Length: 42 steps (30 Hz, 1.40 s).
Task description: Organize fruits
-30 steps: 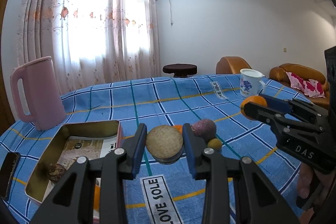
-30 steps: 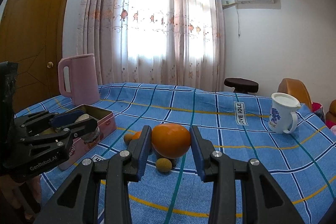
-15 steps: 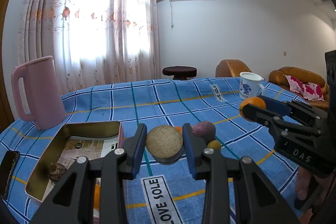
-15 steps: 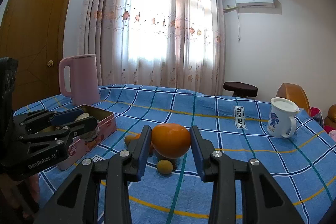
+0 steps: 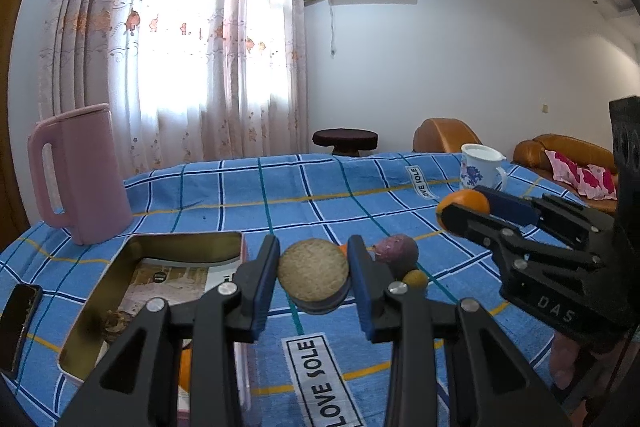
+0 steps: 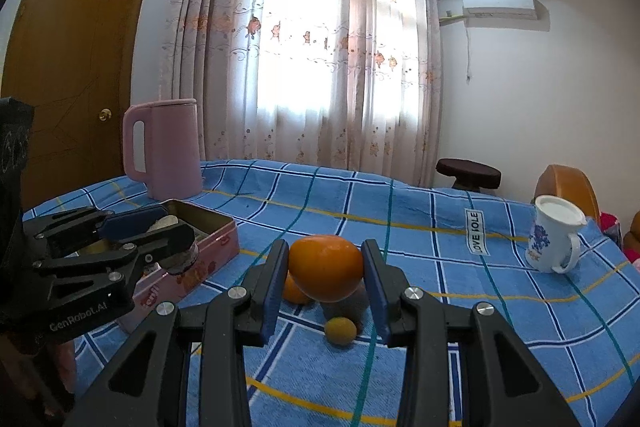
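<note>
We are mid-carry: our left gripper [image 5: 313,277] clamps a round tan rough-skinned fruit [image 5: 313,274], our right gripper [image 6: 325,269] an orange oval fruit [image 6: 326,267], both held above the blue checked cloth [image 5: 280,195]. Next we judge each load should swing toward the open pink tin box [image 5: 120,291] at eight o'clock, then release.

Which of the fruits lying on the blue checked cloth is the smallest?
The small round yellow-green fruit, nearest the camera. The purple fruit and the orange fruit behind it are clearly bigger.
</note>
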### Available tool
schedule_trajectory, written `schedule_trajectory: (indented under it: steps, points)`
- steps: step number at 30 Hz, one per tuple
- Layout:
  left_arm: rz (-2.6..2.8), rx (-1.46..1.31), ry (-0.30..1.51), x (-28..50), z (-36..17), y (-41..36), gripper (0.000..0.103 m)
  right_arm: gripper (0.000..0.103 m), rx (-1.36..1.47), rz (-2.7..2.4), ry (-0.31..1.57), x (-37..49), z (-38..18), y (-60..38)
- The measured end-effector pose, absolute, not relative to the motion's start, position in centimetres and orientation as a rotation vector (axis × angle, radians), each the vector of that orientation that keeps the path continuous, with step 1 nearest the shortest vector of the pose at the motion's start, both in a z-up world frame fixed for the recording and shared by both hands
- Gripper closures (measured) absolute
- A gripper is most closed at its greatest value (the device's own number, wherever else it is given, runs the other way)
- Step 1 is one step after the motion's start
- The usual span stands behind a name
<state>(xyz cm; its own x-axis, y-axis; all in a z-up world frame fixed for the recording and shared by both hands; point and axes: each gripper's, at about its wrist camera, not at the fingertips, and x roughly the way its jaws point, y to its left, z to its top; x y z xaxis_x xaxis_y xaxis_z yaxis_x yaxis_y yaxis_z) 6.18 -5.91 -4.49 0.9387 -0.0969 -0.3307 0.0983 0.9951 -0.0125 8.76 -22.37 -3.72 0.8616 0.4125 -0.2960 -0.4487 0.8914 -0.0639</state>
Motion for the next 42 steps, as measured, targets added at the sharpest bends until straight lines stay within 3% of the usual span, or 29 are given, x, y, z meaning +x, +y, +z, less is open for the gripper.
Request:
schedule_trajectory:
  steps: [13,23,42]
  points:
    - [-0.025,-0.054,0.317,5.8,-2.9,-1.2,0.067,0.064,-0.104,0.458,0.257,9.8,-1.4,-22.4]
    - [0.059,-0.089,0.372,6.4,-3.8,3.3,0.067,0.064,-0.107,0.607,0.286,10.9,-0.5,-16.2]
    - [0.088,-0.146,0.501,7.1,-6.9,7.8,0.067,0.064,-0.214,0.787,0.517,12.5,-6.0,-5.3]
